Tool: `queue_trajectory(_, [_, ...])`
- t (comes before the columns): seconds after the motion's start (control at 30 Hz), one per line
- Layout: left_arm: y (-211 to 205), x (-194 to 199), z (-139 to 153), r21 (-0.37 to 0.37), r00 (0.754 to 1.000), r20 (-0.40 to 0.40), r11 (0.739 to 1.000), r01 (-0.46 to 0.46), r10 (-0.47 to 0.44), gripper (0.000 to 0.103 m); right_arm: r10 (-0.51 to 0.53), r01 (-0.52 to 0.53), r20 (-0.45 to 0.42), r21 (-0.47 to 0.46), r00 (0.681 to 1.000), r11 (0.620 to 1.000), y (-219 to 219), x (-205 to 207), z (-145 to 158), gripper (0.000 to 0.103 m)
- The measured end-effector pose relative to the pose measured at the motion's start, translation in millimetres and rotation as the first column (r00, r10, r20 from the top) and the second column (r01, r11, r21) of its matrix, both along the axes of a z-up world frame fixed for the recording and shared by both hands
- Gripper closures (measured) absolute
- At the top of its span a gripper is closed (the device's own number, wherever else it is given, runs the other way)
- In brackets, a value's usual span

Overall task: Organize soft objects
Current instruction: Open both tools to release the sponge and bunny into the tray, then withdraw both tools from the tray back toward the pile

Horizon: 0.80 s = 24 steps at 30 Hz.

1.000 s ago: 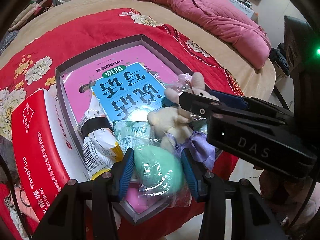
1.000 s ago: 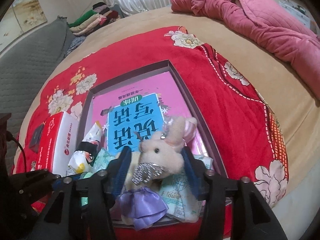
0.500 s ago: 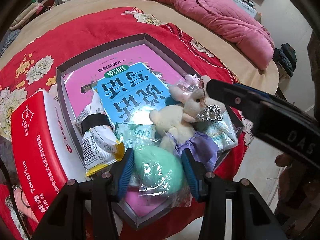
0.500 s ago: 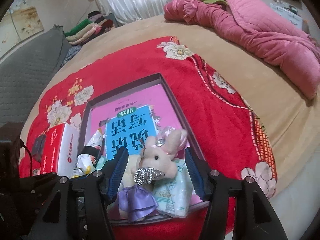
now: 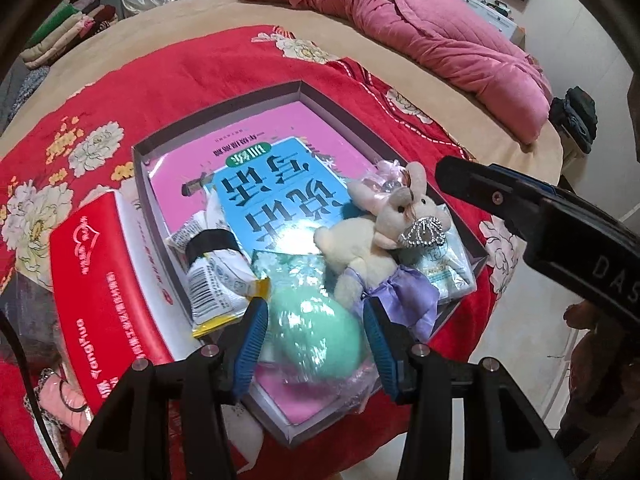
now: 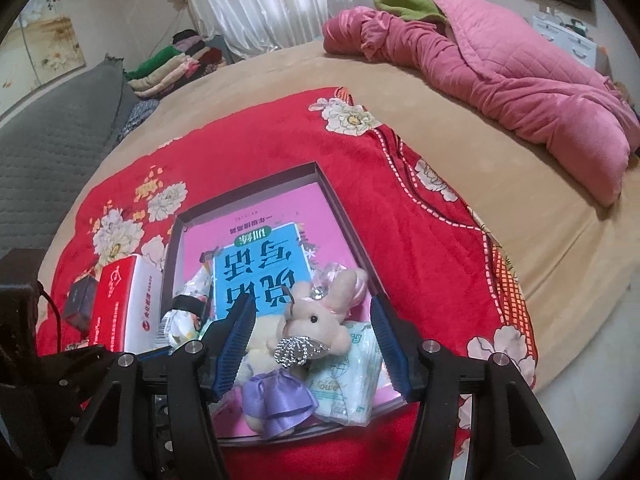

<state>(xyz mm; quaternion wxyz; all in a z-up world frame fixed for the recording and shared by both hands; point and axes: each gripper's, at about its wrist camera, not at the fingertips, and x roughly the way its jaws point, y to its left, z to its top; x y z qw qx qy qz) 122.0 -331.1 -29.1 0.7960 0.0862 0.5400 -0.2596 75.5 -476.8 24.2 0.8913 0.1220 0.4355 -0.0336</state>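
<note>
Between my left gripper's (image 5: 315, 334) pads sits the bagged green sponge (image 5: 316, 330), pinched; my right gripper (image 6: 312, 344) hangs spread above the plush rabbit (image 6: 316, 322). Both lie in the tray (image 5: 224, 110), so sorting looks nearly finished.

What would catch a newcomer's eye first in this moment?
Probably the plush rabbit in a purple skirt, lying in the shallow box on the red floral blanket, framed by the open right claw. Next, the wrapped mint-green sponge between the left claw's fingers.
</note>
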Motion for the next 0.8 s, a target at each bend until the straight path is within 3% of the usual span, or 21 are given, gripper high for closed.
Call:
queue_trajectory(0.33, [11,-5,16,-0.027,1.000,0.023,1.000,0.000,0.001,0.049,-0.011,0.011,0.013,-0.018,1.000,1.000,6,-5,11,0.040])
queue_trajectory(0.4, [15,-7,23,-0.040,0.999,0.032,0.999,-0.002,0.003,0.048,-0.016,0.016,0.018,-0.024,1.000,1.000,7,-7,14,0.028])
queue_trajectory(0.43, [17,-8,27,-0.049,0.999,0.037,0.999,-0.004,0.006,0.048,-0.018,0.019,0.024,-0.026,1.000,0.999,8,-7,15,0.027])
queue_trajectory(0.8, [37,-15,54,-0.085,0.997,0.077,0.996,-0.018,0.024,0.043,-0.023,0.024,0.034,-0.039,0.999,0.999,19,-10,25,0.027])
